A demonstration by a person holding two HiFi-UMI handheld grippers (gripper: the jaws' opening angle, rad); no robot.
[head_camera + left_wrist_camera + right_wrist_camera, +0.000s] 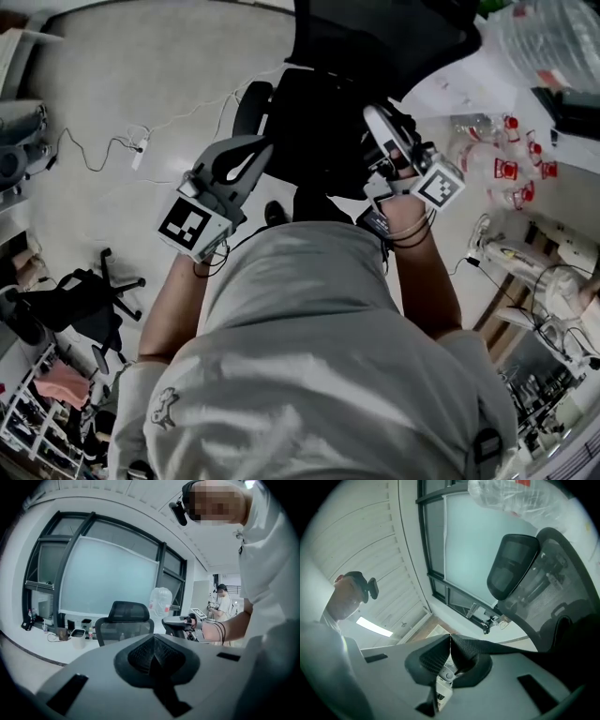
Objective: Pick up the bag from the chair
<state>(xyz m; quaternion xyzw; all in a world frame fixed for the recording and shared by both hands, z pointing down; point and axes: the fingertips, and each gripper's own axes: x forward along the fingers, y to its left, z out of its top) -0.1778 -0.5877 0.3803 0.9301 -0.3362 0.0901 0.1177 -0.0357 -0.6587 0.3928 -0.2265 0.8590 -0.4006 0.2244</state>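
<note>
The black bag (314,131) hangs in front of me, between both grippers and below the black mesh office chair (375,33). My right gripper (375,114) is at the bag's right side. In the right gripper view its jaws (450,644) are shut on the bag's black woven strap (511,648), which runs off to the right toward the chair's backrest (543,592). My left gripper (267,143) reaches the bag's left edge. In the left gripper view its pads (154,652) meet with nothing seen between them, and the right gripper (180,622) shows beyond.
A white table at the right carries a pack of red-capped bottles (506,164) and a big clear sack (553,37). A cable and power strip (141,150) lie on the floor at the left. A second chair (84,300) stands lower left. Another person (224,604) stands far off.
</note>
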